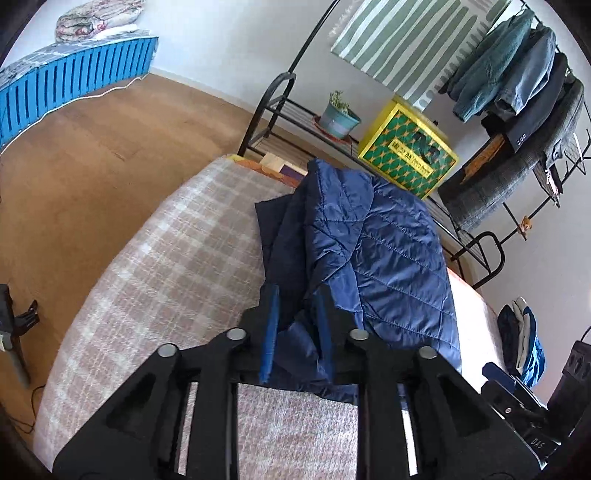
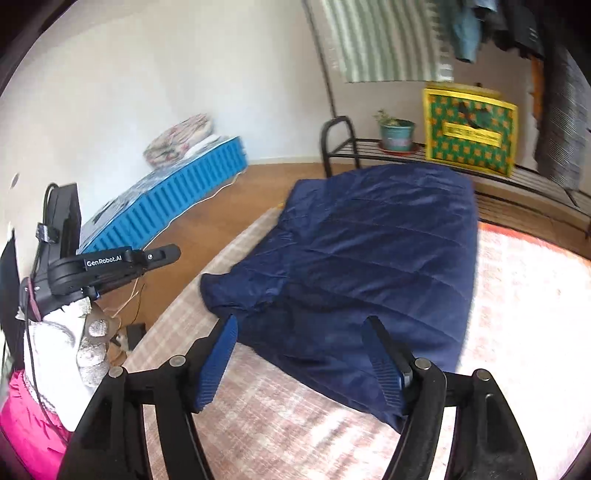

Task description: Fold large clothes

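One quilted jacket, two grippers, and a handful of single things around the bed.

One navy-blue quilted puffer jacket (image 2: 373, 258) lies folded near the far edge of the one bed with a beige-and-white plaid blanket (image 1: 159, 240). Two black two-finger grippers show: the left gripper (image 1: 297, 314) and the right gripper (image 2: 299, 339), each with two blue ribbed pads. One black metal clothes rack (image 1: 465, 243) stands beyond the bed's far edge; its low shelf carries one teal ceramic plant pot (image 1: 338, 118) and one yellow-and-green patterned box (image 1: 410, 147). At least four dark garments hang from it, though their overlap makes the count uncertain. One blue slatted mattress base (image 1: 74, 81) carries one bundle of floral bedding (image 1: 99, 18).
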Available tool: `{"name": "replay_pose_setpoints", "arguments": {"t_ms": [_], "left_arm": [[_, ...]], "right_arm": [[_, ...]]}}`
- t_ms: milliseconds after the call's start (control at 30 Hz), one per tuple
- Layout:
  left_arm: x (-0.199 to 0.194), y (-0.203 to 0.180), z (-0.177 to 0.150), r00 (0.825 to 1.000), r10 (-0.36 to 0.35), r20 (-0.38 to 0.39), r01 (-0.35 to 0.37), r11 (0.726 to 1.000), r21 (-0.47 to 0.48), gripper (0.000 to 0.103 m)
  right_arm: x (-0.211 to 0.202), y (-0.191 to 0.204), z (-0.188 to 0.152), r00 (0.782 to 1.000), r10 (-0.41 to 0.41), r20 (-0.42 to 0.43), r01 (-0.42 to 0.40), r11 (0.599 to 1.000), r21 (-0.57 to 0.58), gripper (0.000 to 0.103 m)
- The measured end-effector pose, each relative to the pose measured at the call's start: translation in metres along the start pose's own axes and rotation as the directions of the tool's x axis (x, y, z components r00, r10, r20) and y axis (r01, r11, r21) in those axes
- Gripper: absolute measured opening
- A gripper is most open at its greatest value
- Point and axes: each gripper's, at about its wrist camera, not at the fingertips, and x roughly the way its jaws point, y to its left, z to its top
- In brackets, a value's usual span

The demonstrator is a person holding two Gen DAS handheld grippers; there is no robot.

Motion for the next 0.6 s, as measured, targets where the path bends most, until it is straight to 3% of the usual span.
{"name": "replay_pose_setpoints", "arguments": {"t_ms": [100,267,300,467,500,567,600], "left_arm": [[0.033,0.006,-0.007,0.996,0.02,-0.085,-0.022,1.0,-0.015,0.024],[0.07,0.025,-0.031,0.974,0.14,-0.18,-0.142,0.99,0.006,0.024],[0.077,0.03,-0.035,0.968,0.145,-0.206,-0.148,0.989,0.001,0.03],[0.081,0.03,-0.041,0.965,0.161,-0.208,-0.155,0.987,0.047,0.03],[0.081,0.029,-0.041,0.964,0.163,-0.212,-0.155,0.987,0.052,0.03],[0.081,0.029,-0.041,0.964,0.158,-0.216,-0.151,0.987,0.05,0.03],[0.08,0.029,-0.041,0.963,0.158,-0.217,-0.151,0.987,0.049,0.03]], "right_arm": [[0.004,-0.05,-0.012,0.998,-0.036,-0.053,0.045,0.986,0.164,0.086],[0.023,-0.092,-0.024,0.993,0.006,-0.121,0.029,0.956,0.291,0.086],[0.029,-0.093,-0.026,0.991,0.02,-0.135,0.021,0.955,0.296,0.086],[0.062,-0.105,-0.039,0.962,0.21,-0.177,-0.122,0.903,0.412,0.086],[0.062,-0.107,-0.039,0.967,0.211,-0.144,-0.132,0.896,0.425,0.086],[0.069,-0.11,-0.035,0.96,0.242,-0.141,-0.151,0.872,0.466,0.077],[0.071,-0.111,-0.035,0.957,0.251,-0.147,-0.151,0.861,0.486,0.065]]}}
